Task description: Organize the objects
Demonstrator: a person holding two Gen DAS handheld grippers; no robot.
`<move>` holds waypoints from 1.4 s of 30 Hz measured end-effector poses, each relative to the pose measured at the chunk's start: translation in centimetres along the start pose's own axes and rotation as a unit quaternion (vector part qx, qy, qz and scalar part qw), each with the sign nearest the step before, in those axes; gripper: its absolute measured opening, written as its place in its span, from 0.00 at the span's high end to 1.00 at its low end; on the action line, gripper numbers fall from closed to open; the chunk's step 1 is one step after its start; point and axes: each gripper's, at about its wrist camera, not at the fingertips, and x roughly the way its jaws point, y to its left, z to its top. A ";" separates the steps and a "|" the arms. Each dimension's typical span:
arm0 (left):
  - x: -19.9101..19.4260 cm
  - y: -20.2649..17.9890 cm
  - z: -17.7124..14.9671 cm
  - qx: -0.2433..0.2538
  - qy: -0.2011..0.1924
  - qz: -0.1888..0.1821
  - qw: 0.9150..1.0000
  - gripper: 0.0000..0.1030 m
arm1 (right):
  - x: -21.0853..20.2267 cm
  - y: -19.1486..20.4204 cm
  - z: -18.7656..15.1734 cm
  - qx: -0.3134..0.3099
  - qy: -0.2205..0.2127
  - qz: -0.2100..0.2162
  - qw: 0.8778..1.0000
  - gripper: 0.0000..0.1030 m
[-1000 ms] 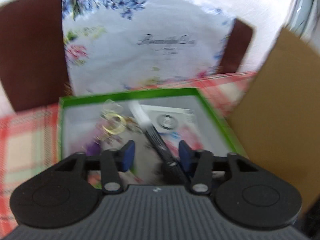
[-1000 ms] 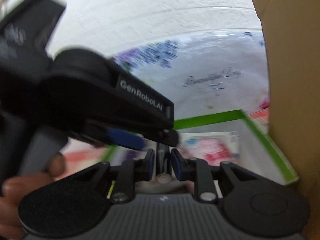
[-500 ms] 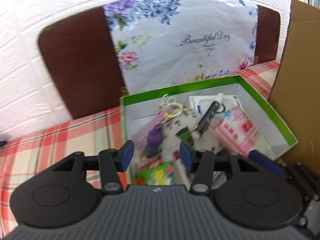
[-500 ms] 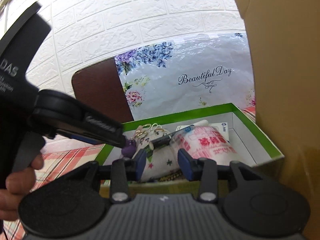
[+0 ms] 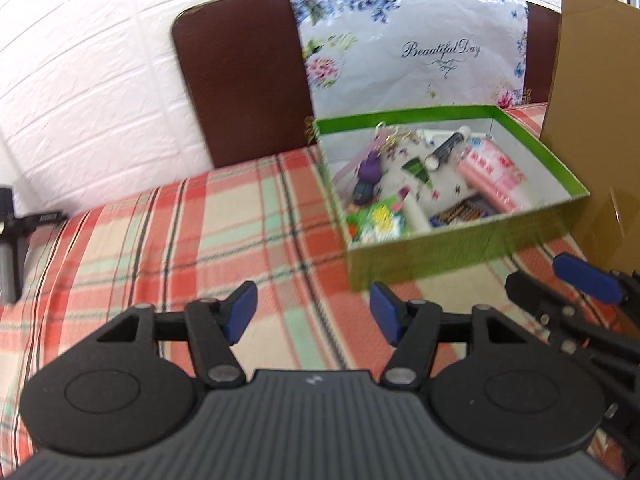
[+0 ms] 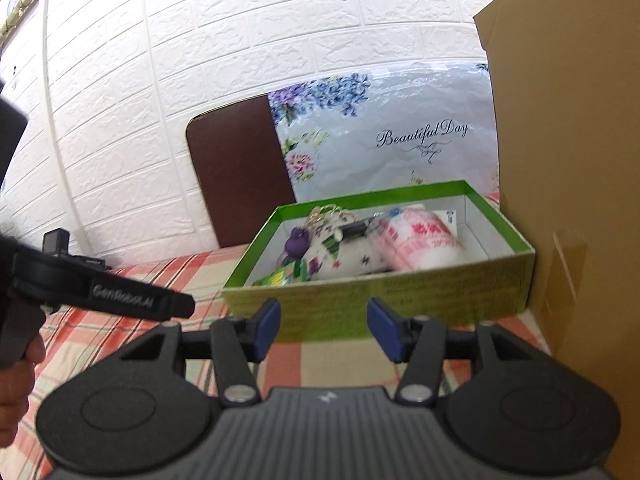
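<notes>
A green box point(image 5: 460, 248) point(image 6: 400, 292) stands on the plaid cloth and holds several small things: a black pen point(image 5: 446, 150), a pink packet point(image 5: 492, 172) point(image 6: 420, 240), a purple charm point(image 5: 370, 170) point(image 6: 297, 242), a flowered pouch point(image 6: 344, 256) and a green packet point(image 5: 382, 220). My left gripper point(image 5: 313, 316) hovers in front of the box, to its left, jaws opening, nothing between them. My right gripper point(image 6: 324, 326) hangs just before the box's front wall, jaws also opening and empty. Its blue pad point(image 5: 586, 278) shows at the right of the left wrist view.
A tall cardboard panel point(image 6: 568, 160) stands right of the box. Behind it leans a flowered "Beautiful Day" bag point(image 5: 420, 52) against a dark brown chair back point(image 5: 240, 80). The plaid cloth point(image 5: 180, 240) stretches left. A black device point(image 5: 16, 224) lies at the far left by the white wall.
Both grippers have pulled back out of the box and their jaws have widened. The black pen, earlier between the jaws, now lies in the box. The left gripper has shifted left.
</notes>
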 end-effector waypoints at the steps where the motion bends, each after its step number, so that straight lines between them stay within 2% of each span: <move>1: -0.4 0.3 -0.5 -0.004 -0.001 0.001 1.000 0.27 | -0.3 0.2 -0.1 0.002 0.002 0.003 1.000 0.49; 2: -0.7 0.5 -0.9 -0.007 -0.002 0.004 1.000 0.22 | -0.6 0.5 -0.1 0.002 0.006 0.006 1.000 0.49; 9: -2.6 2.1 -3.1 -0.025 -0.002 0.014 1.000 0.06 | -2.4 2.5 -0.1 -0.006 0.011 0.024 1.000 0.39; 11: -2.9 2.6 -3.5 -0.031 -0.002 0.021 0.999 0.04 | -2.8 3.1 -0.1 -0.009 0.012 0.026 1.000 0.33; 13: -3.2 3.0 -3.9 -0.036 0.000 0.028 0.999 0.00 | -3.1 3.6 -0.2 -0.010 0.011 0.027 1.000 0.15; 18: -3.8 4.1 -4.7 -0.046 0.004 0.038 0.998 0.00 | -3.4 4.4 -0.1 -0.004 0.015 0.015 1.000 0.00; 29: -4.5 5.7 -5.8 -0.054 0.008 0.061 0.997 0.00 | -2.6 5.3 -0.6 0.006 0.053 0.024 0.998 0.00; 34: -4.7 5.4 -5.8 -0.036 0.000 0.095 0.995 0.00 | -2.2 5.8 -0.7 0.004 0.060 0.026 0.998 0.00; 42: -4.6 5.3 -5.7 -0.035 0.012 0.100 0.994 0.00 | -1.9 5.7 -0.8 0.005 0.066 0.025 0.997 0.00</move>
